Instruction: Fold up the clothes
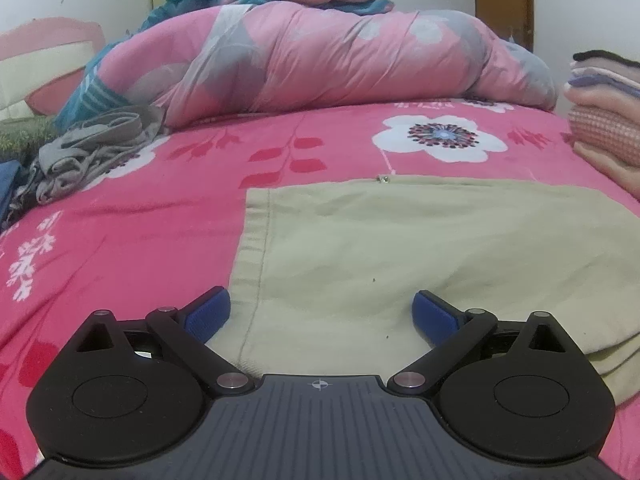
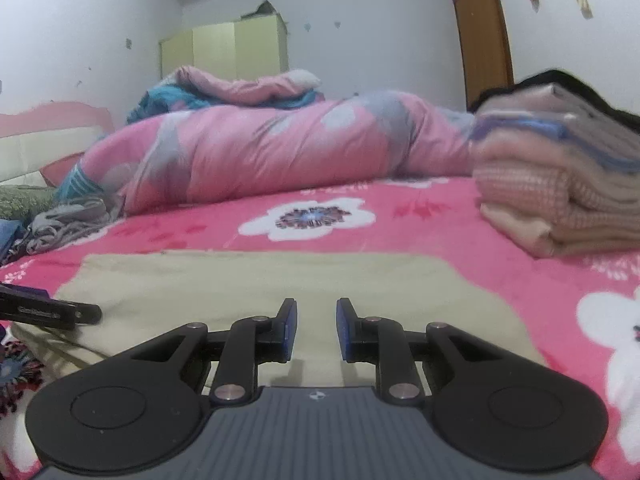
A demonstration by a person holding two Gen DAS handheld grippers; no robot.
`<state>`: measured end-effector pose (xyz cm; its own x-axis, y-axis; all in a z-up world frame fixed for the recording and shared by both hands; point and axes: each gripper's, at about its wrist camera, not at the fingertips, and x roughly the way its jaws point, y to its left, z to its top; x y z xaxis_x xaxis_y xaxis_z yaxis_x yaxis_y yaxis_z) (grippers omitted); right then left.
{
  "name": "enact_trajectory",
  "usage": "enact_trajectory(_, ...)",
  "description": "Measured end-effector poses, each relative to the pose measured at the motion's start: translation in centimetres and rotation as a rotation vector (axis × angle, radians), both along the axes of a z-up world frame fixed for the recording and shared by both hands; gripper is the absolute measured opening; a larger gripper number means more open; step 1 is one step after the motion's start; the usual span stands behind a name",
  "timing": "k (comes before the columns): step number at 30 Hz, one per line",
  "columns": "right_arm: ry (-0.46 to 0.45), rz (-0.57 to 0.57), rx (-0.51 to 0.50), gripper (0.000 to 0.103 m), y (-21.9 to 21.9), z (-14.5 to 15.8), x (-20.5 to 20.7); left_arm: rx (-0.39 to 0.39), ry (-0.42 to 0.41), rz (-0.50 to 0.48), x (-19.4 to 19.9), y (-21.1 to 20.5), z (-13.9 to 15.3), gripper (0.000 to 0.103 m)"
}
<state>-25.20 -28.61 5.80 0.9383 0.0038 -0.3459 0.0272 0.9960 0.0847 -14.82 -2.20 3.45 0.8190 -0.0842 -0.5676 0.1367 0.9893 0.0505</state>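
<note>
The left tool [image 1: 322, 312] hovers with its blue pads spread wide over the near left part of the folded beige garment [image 1: 420, 248], nothing between them. The right tool [image 2: 316, 330] has its pads narrowly apart, empty, above the same garment's near edge. The garment lies flat on the pink flowered bed [image 1: 140, 216]. Ahead and to the right sits a stack of folded clothes [image 2: 568, 200]; farther ahead lies a rolled pink quilt [image 1: 320, 60], and ahead to the left a crumpled grey garment [image 1: 84, 152].

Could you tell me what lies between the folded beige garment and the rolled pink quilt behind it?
Only bare pink floral bedsheet, with one white flower print; nothing rests between the beige garment and the pink quilt. Both wrist views show it.
</note>
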Motion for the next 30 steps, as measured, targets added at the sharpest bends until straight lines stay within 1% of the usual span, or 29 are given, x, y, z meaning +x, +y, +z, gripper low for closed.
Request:
enact_trajectory(1, 0.013, 0.0, -0.003, 0.023, 0.1, -0.2, -0.2, -0.005, 0.003, -0.001, -0.1, 0.2, 0.0, 0.099)
enact_trajectory(3, 0.084, -0.012, -0.032, 0.022, 0.3, -1.7, 0.0, -0.02, 0.007, -0.002, -0.2, 0.7, -0.1, 0.099)
enact_trajectory(4, 0.087, -0.013, -0.032, 0.022, 0.3, -2.1, -0.2, -0.019, -0.001, -0.003, -0.4, 0.9, 0.0, 0.099)
enact_trajectory(6, 0.082, -0.031, -0.044, 0.023, 0.6, -1.4, -0.6, -0.016, -0.024, -0.01, -0.8, 1.3, 0.2, 0.099)
enact_trajectory(9, 0.035, -0.047, -0.043, 0.023, 1.0, 0.3, -1.2, -0.035, -0.064, -0.041, -1.6, 1.8, 1.1, 0.099)
enact_trajectory(13, 0.009, -0.086, -0.043, 0.023, 1.3, 1.7, -0.9, -0.045, -0.116, -0.084, -2.1, 1.9, 2.3, 0.099)
enact_trajectory(15, 0.006, -0.1, -0.05, 0.023, 1.2, 2.0, -0.5, -0.064, -0.117, -0.108, -1.9, 1.8, 2.4, 0.099)
enact_trajectory(18, 0.011, -0.117, -0.067, 0.023, 1.1, 2.1, 0.1, -0.072, -0.107, -0.145, -1.7, 1.3, 2.0, 0.099)
enact_trajectory(22, 0.035, -0.144, -0.088, 0.023, 0.3, 1.6, -0.2, -0.051, -0.077, -0.165, -1.3, 1.2, 0.8, 0.099)
enact_trajectory(26, 0.046, -0.173, -0.099, 0.022, -1.9, 1.9, -2.0, -0.032, -0.063, -0.172, -1.2, 1.5, 0.0, 0.099)
enact_trajectory(29, 0.049, -0.183, -0.093, 0.022, -3.9, 2.9, -3.0, -0.055, -0.101, -0.173, -1.8, 2.0, 1.1, 0.099)
enact_trajectory(30, 0.044, -0.172, -0.1, 0.022, -4.2, 3.2, -3.1, -0.058, -0.11, -0.18, -2.0, 2.0, 1.3, 0.099)
